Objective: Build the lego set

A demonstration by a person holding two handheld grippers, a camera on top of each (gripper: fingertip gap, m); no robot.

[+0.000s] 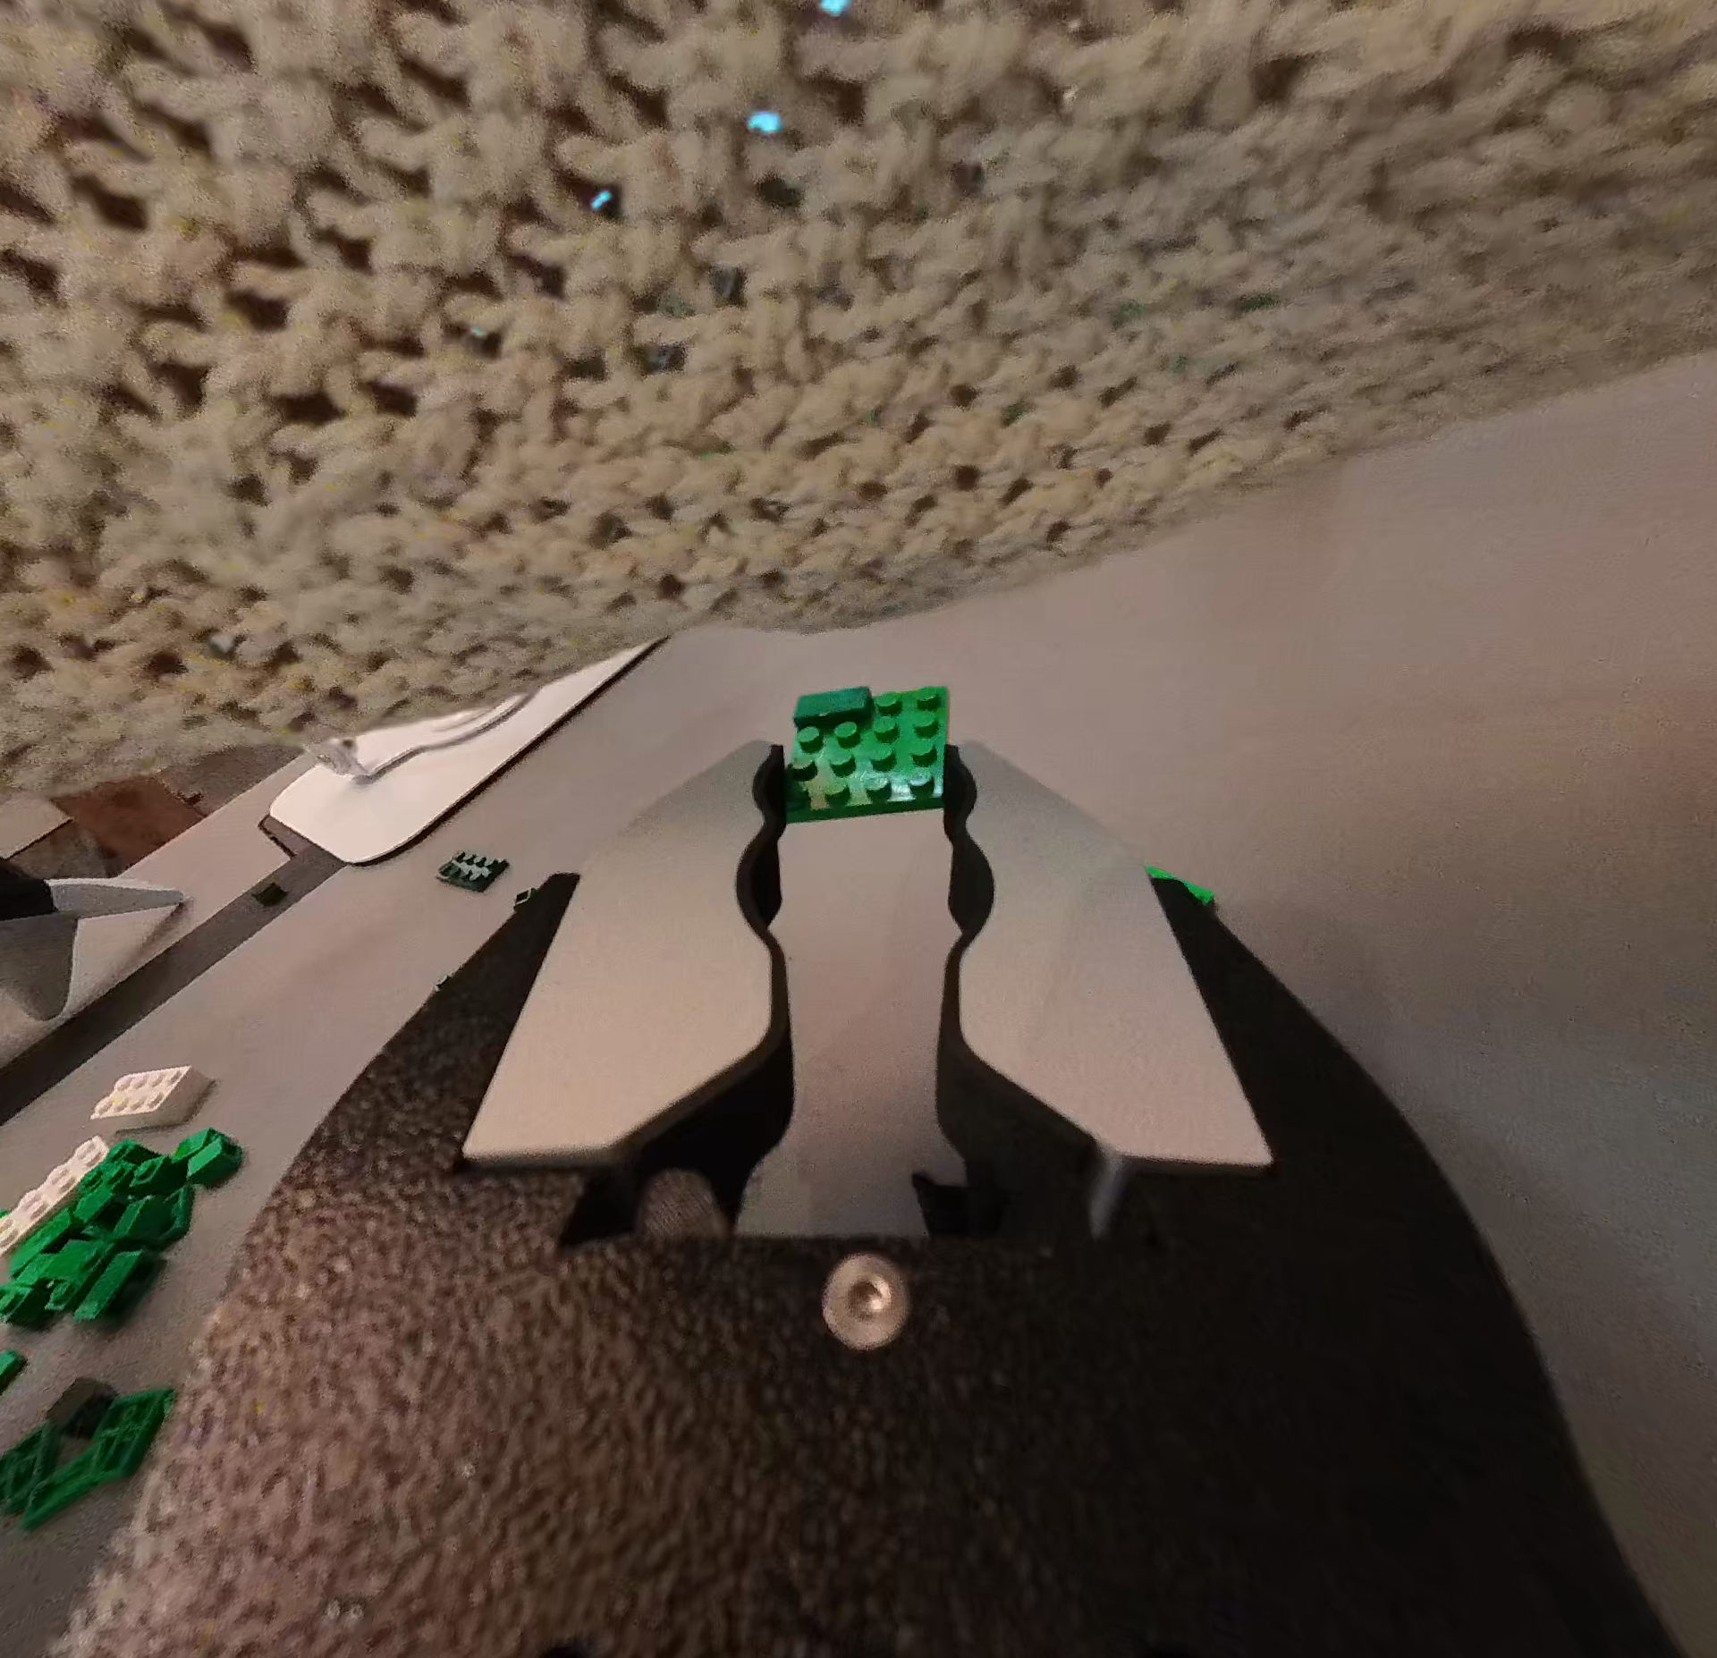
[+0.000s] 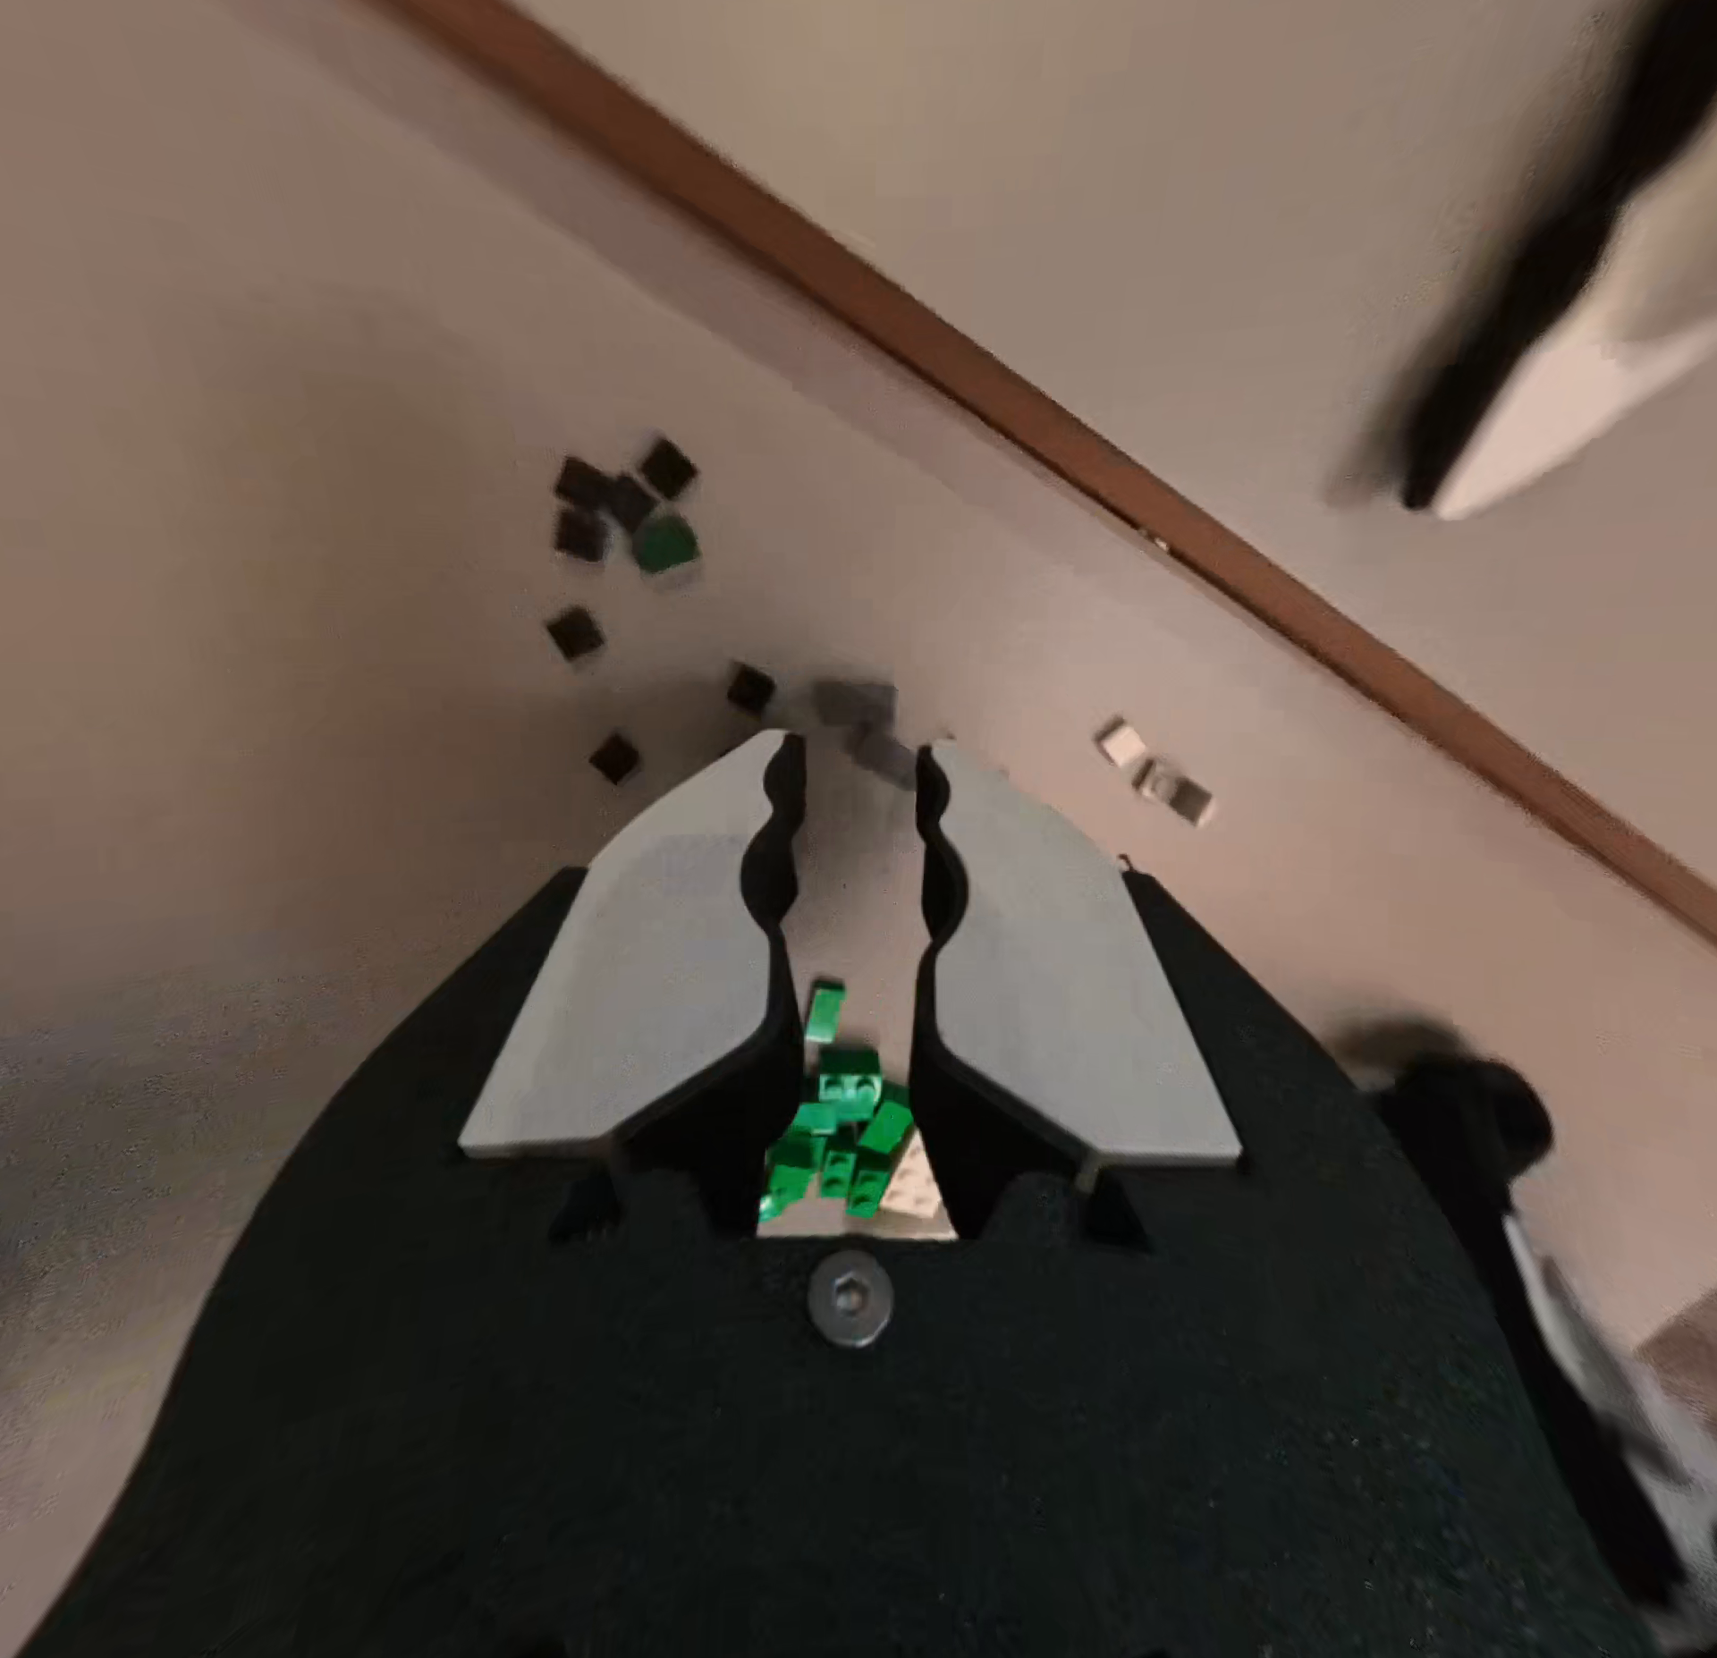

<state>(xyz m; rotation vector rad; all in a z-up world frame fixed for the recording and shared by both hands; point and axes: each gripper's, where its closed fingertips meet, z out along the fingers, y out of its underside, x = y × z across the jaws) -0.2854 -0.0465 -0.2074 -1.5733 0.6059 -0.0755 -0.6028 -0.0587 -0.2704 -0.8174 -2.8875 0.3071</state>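
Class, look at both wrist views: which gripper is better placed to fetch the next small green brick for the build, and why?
Probably the right gripper: its jaws are open and empty, with the pile of small green bricks beneath them. The left gripper is occupied, shut on the green studded plate.

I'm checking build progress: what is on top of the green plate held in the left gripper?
The left gripper grips the green plate. One small dark green piece sits at its far left corner; the remaining studs are bare. The plate's underside is hidden.
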